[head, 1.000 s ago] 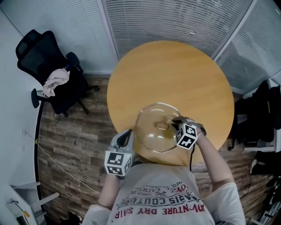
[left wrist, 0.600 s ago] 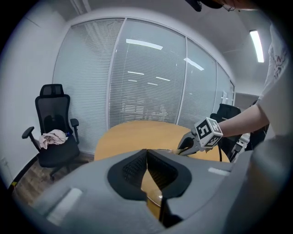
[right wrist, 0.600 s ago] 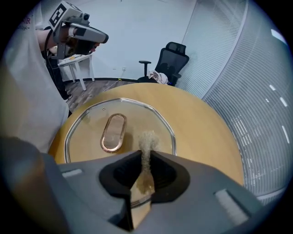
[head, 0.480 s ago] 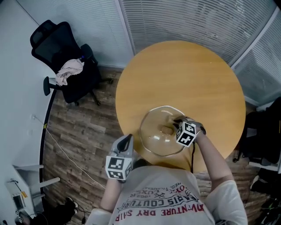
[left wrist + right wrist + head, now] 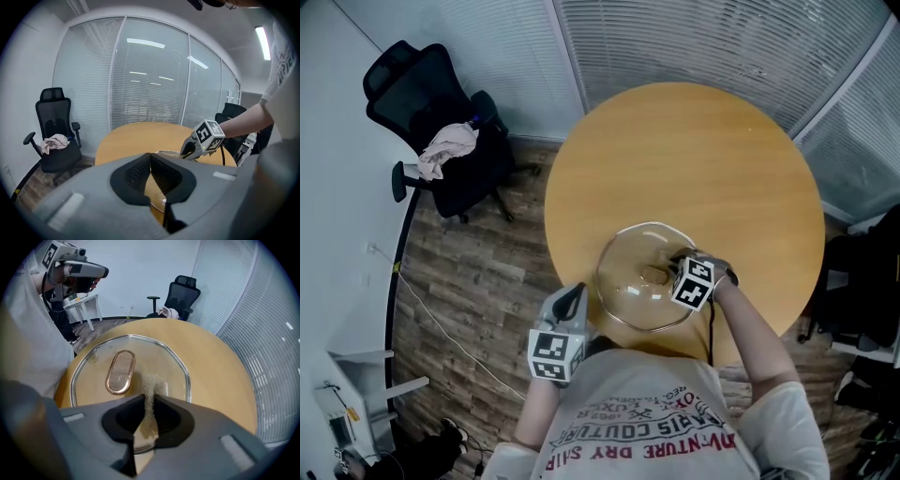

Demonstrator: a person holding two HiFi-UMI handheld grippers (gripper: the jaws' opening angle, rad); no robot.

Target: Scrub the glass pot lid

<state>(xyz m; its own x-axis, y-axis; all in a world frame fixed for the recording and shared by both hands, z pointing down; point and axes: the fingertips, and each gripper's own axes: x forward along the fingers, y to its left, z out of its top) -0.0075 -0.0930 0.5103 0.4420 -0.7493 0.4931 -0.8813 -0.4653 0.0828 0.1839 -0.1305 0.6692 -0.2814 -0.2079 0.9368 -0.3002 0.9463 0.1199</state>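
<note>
A glass pot lid (image 5: pixel 628 291) with a metal rim and an oval copper handle (image 5: pixel 120 371) lies flat near the front of the round wooden table (image 5: pixel 694 159). My right gripper (image 5: pixel 677 266) is shut on a tan scrubbing pad (image 5: pixel 151 383), which presses on the glass (image 5: pixel 93 376) just right of the handle. My left gripper (image 5: pixel 571 298) hangs at the table's near left edge, beside the lid, its jaws shut with nothing between them (image 5: pixel 150 159). In the left gripper view the right gripper (image 5: pixel 185 151) shows over the lid's rim (image 5: pixel 165 152).
A black office chair (image 5: pixel 441 122) with a bundled cloth (image 5: pixel 442 150) stands on the wooden floor to the left. Blind-covered glass walls (image 5: pixel 703 47) close the back. Dark gear (image 5: pixel 862 309) sits at the right. A small white table (image 5: pixel 86 300) stands behind the person.
The head view swung to the left a second ago. The right gripper has shifted only slightly over the lid beside the handle. The left gripper has stayed at the table's edge.
</note>
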